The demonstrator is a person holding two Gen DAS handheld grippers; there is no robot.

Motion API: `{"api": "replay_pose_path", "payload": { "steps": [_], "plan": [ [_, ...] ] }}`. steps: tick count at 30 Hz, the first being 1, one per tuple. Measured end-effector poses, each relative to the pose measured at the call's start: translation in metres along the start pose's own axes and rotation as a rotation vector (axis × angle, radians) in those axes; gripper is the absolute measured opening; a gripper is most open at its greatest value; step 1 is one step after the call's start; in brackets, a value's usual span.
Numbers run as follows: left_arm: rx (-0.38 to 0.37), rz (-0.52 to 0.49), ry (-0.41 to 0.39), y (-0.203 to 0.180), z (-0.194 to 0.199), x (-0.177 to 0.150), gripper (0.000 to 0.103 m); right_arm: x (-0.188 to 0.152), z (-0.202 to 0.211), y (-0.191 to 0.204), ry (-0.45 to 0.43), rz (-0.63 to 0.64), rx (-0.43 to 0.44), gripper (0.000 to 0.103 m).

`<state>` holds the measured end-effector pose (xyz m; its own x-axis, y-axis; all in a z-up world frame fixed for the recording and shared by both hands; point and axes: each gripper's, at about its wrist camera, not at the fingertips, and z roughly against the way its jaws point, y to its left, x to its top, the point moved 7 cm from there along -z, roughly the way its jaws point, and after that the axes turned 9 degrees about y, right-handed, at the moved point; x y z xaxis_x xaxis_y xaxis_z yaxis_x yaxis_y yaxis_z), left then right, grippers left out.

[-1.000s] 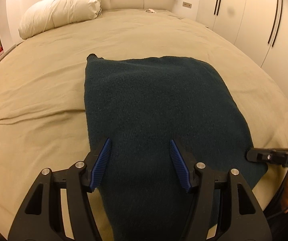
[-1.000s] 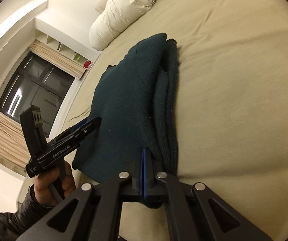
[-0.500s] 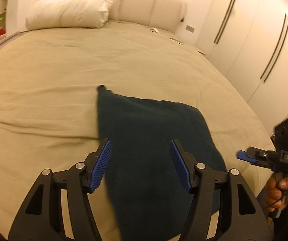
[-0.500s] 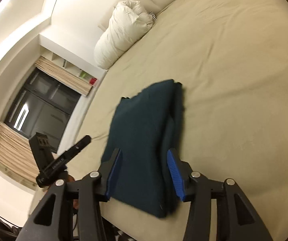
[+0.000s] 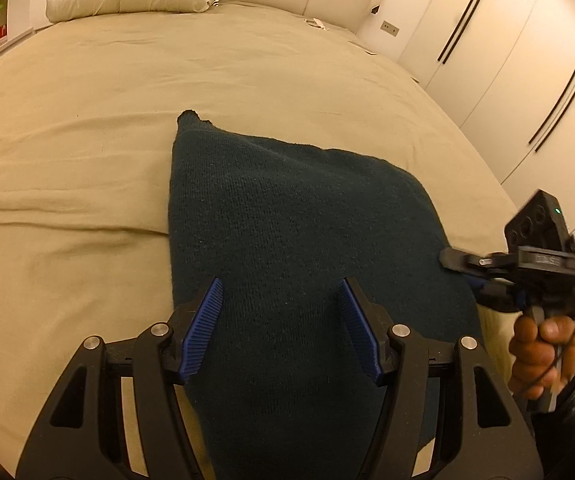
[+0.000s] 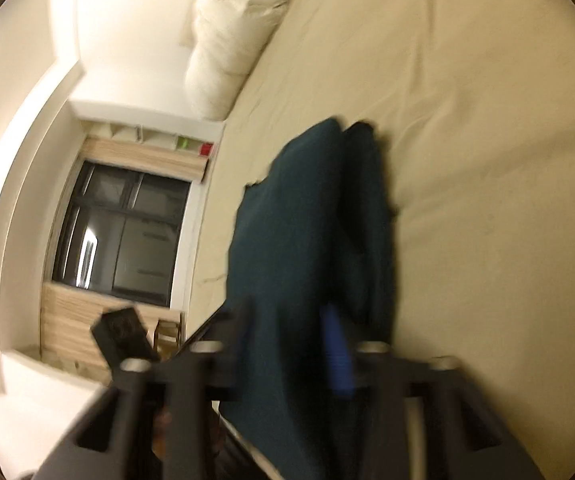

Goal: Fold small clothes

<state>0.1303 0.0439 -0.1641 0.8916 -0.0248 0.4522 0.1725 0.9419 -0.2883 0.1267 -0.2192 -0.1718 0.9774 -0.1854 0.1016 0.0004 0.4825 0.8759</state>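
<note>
Both sets of jaws are held wide open over the folded knit.
Left gripper point(image 5: 280, 330) and right gripper point(image 6: 291, 344) are spread above the dark teal sweater point(image 5: 287, 232), which is laid on the near bed point(image 5: 67, 128).

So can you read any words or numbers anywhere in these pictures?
Right gripper: raised lettering on its black body, too blurred to read.
Red and green things on the shelf: too small and blurred to read.
Dark green knit garment: no label showing.
</note>
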Motion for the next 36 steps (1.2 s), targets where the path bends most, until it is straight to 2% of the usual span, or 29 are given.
{"api": "replay_pose_path", "payload": {
  "steps": [3,7,9,11,12,14,16,17,19,21,24,26,28,30,34,36],
  "plan": [
    [-0.009,0.01,0.003,-0.003,0.002,-0.001,0.059,-0.004,0.006,0.01,-0.023,0.059,-0.069,0.009],
    [-0.015,-0.022,-0.014,-0.012,0.004,-0.002,0.063,-0.007,0.035,0.04,-0.11,0.139,-0.025,0.009],
    [0.021,-0.053,-0.011,-0.016,-0.003,-0.004,0.065,-0.003,0.032,0.024,-0.105,0.114,-0.056,0.009],
    [0.04,-0.079,-0.007,-0.017,-0.011,-0.009,0.066,-0.005,0.013,-0.019,-0.052,0.042,-0.171,0.006],
    [0.043,-0.092,-0.012,-0.018,-0.011,-0.011,0.066,-0.007,0.011,-0.031,-0.057,0.005,-0.141,0.004],
    [0.042,-0.097,-0.017,-0.018,-0.008,-0.013,0.066,-0.009,0.018,-0.037,-0.106,-0.043,-0.062,0.006],
    [0.022,-0.064,-0.014,-0.012,-0.006,-0.011,0.066,-0.012,0.025,-0.03,-0.125,-0.032,-0.067,0.024],
    [0.012,-0.052,-0.017,-0.01,-0.006,-0.009,0.067,-0.014,0.028,-0.026,-0.116,-0.049,-0.044,0.028],
    [-0.014,-0.025,-0.02,-0.01,-0.003,-0.011,0.067,-0.02,0.035,-0.016,-0.119,-0.051,-0.016,0.041],
    [-0.018,-0.021,-0.021,-0.01,-0.003,-0.013,0.067,-0.03,0.039,-0.007,-0.109,-0.017,-0.026,0.049],
    [-0.004,-0.038,-0.024,-0.016,-0.005,-0.015,0.067,-0.051,0.023,-0.002,-0.026,-0.012,-0.066,0.049],
    [0.007,-0.045,-0.02,-0.018,-0.006,-0.016,0.067,-0.063,0.011,-0.003,0.014,0.003,-0.099,0.04],
    [-0.004,-0.044,-0.017,-0.017,-0.005,-0.017,0.067,-0.066,0.005,-0.002,0.02,0.034,-0.161,0.025],
    [-0.027,-0.038,-0.018,-0.013,0.005,-0.023,0.067,-0.065,0.009,-0.001,0.02,0.04,-0.183,0.018],
    [-0.041,-0.054,-0.014,-0.004,0.008,-0.032,0.067,-0.06,0.022,0.001,0.014,0.063,-0.188,0.015],
    [-0.023,-0.072,-0.004,-0.002,0.004,-0.039,0.067,-0.055,0.011,-0.021,0.017,0.002,-0.152,0.014]
  ]
}}
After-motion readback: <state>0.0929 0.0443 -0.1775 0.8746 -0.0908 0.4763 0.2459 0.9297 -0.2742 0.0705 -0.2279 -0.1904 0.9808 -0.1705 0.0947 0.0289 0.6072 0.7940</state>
